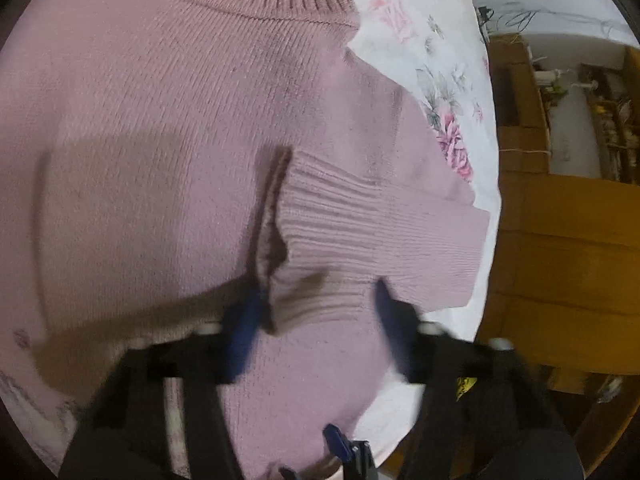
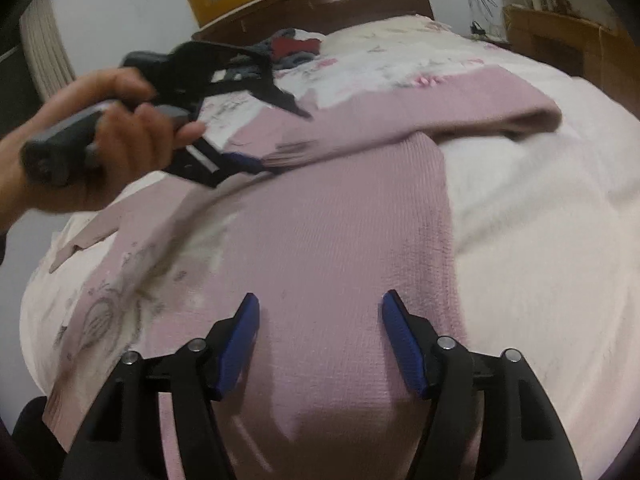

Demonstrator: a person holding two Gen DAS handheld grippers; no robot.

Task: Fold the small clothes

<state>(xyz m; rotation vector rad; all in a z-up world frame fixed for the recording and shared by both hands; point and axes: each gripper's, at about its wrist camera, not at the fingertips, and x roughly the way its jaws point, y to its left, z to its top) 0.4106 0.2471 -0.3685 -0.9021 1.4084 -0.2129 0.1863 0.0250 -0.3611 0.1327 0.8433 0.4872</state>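
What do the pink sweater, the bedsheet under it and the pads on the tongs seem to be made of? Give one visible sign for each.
Pink sweater: knitted yarn, probably wool or acrylic; ribbed collar and cuff, matte.
Bedsheet: thin woven cloth, likely cotton; printed flowers, soft creases.
Right tongs: black hard plastic frame with metal pins; blue pads look like ridged rubber or plastic.

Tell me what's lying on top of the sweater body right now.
A folded-over sleeve lies across the pink sweater, its ribbed cuff between the left gripper's open jaws. Whatever is beneath that sleeve is covered. The bedspread shows around it.
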